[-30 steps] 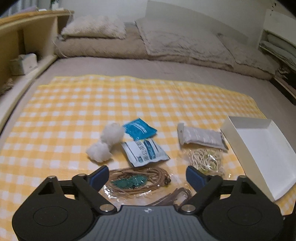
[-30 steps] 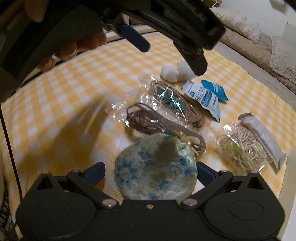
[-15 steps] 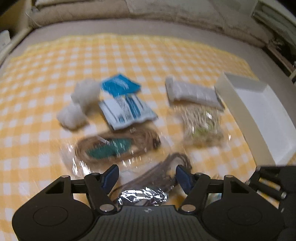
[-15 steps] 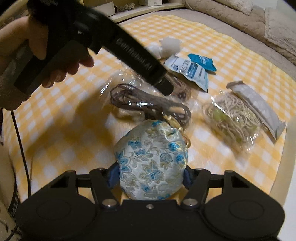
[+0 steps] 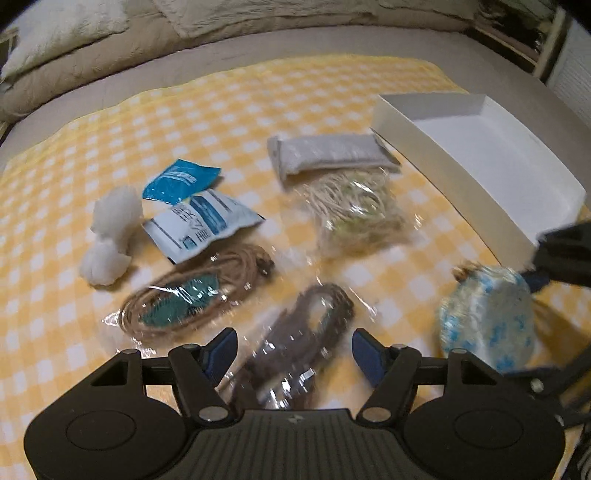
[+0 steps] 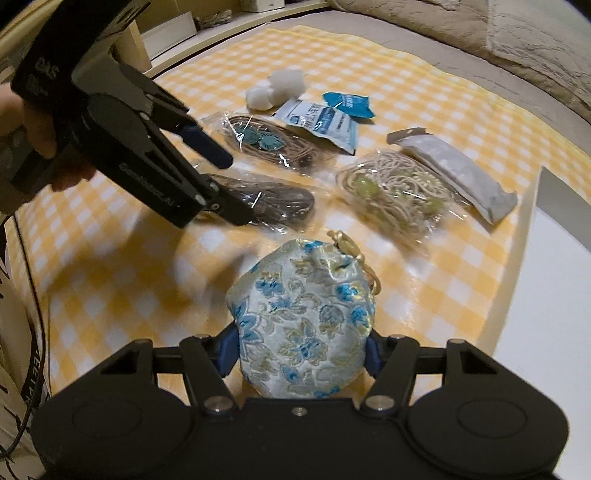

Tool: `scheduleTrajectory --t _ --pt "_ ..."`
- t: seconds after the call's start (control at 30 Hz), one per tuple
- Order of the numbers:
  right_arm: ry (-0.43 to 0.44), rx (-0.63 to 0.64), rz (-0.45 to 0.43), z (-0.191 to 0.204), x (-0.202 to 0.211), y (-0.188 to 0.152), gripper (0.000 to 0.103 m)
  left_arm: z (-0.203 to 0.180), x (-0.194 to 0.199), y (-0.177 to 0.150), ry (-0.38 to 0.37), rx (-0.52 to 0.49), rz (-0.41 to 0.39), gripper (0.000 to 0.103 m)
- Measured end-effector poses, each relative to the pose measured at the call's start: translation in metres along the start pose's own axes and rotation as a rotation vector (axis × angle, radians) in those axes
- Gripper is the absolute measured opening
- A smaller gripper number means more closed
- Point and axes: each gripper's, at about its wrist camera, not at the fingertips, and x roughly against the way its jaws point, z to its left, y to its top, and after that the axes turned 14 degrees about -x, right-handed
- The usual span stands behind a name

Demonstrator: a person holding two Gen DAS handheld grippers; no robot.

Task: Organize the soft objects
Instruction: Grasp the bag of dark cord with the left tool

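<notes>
My right gripper is shut on a blue floral drawstring pouch and holds it above the yellow checked cloth; the pouch also shows in the left wrist view. My left gripper is open, its fingers either side of a bagged dark brown cord, which also shows in the right wrist view. A bagged tan cord with teal card, two cotton balls, two blue-white sachets, a grey packet and a bagged cream cord lie beyond.
A white open box stands at the right edge of the cloth, also at the right in the right wrist view. Beige bedding and pillows lie behind. A shelf runs along the far left.
My right gripper closed on the floral pouch and lifted it toward the right. My left gripper came down over the dark cord bag and remains open.
</notes>
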Motion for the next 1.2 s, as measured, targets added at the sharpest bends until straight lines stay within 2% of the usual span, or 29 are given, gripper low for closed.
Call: scheduleTrajectory --t 0.03,0.2,0.3,0.4,0.5,0.53,0.67,0.77,0.87,0.93,1.1,1.2 --pt "0.001 -0.001 -0.005 0.000 0.001 0.001 0.064 0.003 -0.002 0.001 0.000 0.009 -0.004 0.071" --pt "0.020 0.007 -0.023 0.001 0.010 -0.001 0.064 0.008 -0.017 0.002 -0.015 -0.024 -0.004 0.088" --pt "0.028 0.008 -0.030 0.001 0.013 0.000 0.064 0.006 -0.020 0.001 -0.033 -0.040 0.005 0.090" --pt "0.026 0.003 -0.035 -0.001 0.014 0.002 0.064 0.006 -0.021 -0.001 -0.140 -0.002 0.052 0.090" --pt "0.022 -0.005 -0.041 -0.004 0.016 0.004 0.064 -0.004 -0.018 -0.001 -0.174 -0.037 0.083 0.088" --pt "0.020 -0.008 -0.042 -0.005 0.016 0.004 0.064 -0.008 -0.017 -0.002 -0.174 -0.045 0.092 0.086" --pt "0.010 -0.013 -0.044 -0.007 0.017 0.004 0.064 -0.014 -0.018 -0.001 -0.141 -0.036 0.081 0.064" --pt "-0.002 -0.019 -0.050 -0.009 0.019 0.004 0.064 -0.013 -0.021 0.000 -0.104 0.020 0.084 0.062" --pt "-0.011 -0.032 -0.059 -0.012 0.021 0.004 0.064 -0.018 -0.023 0.002 -0.061 0.018 0.081 0.062" --pt "-0.017 -0.038 -0.065 -0.013 0.023 0.004 0.064 -0.023 -0.025 0.003 -0.026 0.012 0.078 0.057" --pt "-0.033 -0.051 -0.084 -0.017 0.027 0.005 0.064 -0.028 -0.021 0.006 0.009 0.052 0.048 0.033" --pt "-0.036 -0.056 -0.098 -0.018 0.030 0.005 0.064 -0.028 -0.013 0.007 0.013 0.093 0.033 0.024"
